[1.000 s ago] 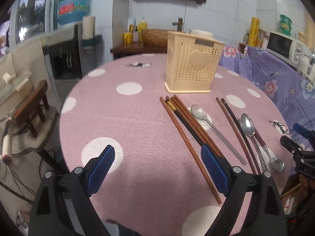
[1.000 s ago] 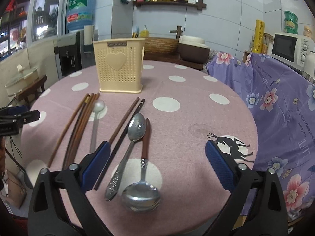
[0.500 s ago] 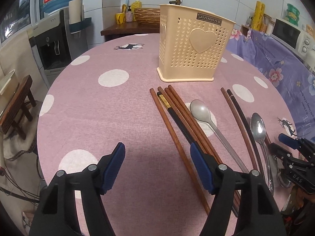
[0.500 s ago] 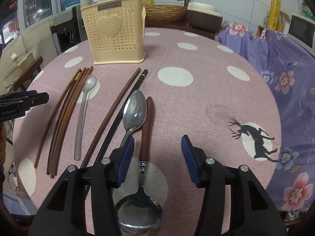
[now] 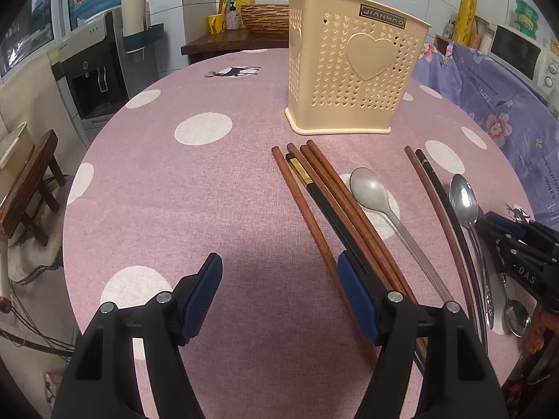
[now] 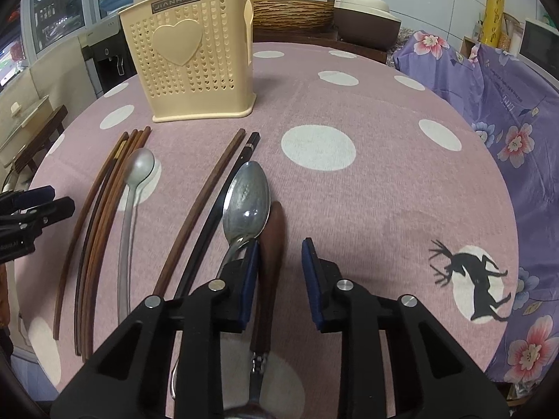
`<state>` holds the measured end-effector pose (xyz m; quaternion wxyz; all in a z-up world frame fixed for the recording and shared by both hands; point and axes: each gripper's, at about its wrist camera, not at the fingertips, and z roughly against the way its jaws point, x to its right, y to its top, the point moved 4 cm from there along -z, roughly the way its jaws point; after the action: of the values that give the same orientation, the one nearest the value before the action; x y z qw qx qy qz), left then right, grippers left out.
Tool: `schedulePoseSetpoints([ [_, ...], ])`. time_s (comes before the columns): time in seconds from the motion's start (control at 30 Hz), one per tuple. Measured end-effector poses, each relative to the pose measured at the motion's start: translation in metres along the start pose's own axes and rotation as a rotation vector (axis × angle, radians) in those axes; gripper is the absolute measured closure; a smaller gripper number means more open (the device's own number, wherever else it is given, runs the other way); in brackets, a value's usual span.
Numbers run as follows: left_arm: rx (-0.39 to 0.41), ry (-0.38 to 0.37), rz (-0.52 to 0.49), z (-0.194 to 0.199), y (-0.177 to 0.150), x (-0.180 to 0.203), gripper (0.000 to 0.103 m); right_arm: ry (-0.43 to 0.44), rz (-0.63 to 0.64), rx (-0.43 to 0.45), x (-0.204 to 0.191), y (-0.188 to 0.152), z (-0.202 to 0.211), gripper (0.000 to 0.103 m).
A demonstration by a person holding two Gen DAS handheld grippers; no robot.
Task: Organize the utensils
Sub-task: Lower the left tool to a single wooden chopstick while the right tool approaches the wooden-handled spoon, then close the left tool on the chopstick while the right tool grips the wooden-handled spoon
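A cream perforated utensil holder stands at the back of the pink dotted table. Before it lie several brown and black chopsticks, a grey spoon, two more chopsticks, a shiny steel spoon and a wooden-handled spoon. My right gripper is open and low, its jaws either side of the wooden handle. My left gripper is open and empty, its right finger over the chopstick bundle.
A purple floral cloth covers something at the right. A water dispenser and a wooden stool stand left of the table. The table's near edge is close below both grippers.
Both grippers have moved forward and down toward the utensils. The right jaws have narrowed around the wooden-handled spoon's handle. The left jaws have narrowed a little.
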<state>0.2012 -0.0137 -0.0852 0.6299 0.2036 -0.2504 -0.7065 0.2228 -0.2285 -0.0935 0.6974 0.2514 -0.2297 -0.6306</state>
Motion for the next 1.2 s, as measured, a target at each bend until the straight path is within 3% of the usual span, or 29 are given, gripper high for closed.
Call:
schedulePoseSetpoints([
  [0.17, -0.011, 0.001, 0.003, -0.005, 0.006, 0.002, 0.039, 0.007, 0.013, 0.001, 0.0, -0.002, 0.002, 0.086],
  [0.43, -0.059, 0.024, 0.004, -0.028, 0.021, 0.004, 0.059, 0.012, 0.004, 0.001, 0.003, -0.003, 0.002, 0.086],
  [0.53, -0.07, 0.066, -0.011, -0.035, 0.029, 0.006, 0.065, 0.012, 0.004, -0.001, 0.003, -0.002, 0.002, 0.086],
  [1.2, -0.102, 0.091, -0.005, -0.049, 0.05, 0.004, 0.095, 0.016, 0.025, -0.015, 0.001, 0.004, -0.004, 0.086],
])
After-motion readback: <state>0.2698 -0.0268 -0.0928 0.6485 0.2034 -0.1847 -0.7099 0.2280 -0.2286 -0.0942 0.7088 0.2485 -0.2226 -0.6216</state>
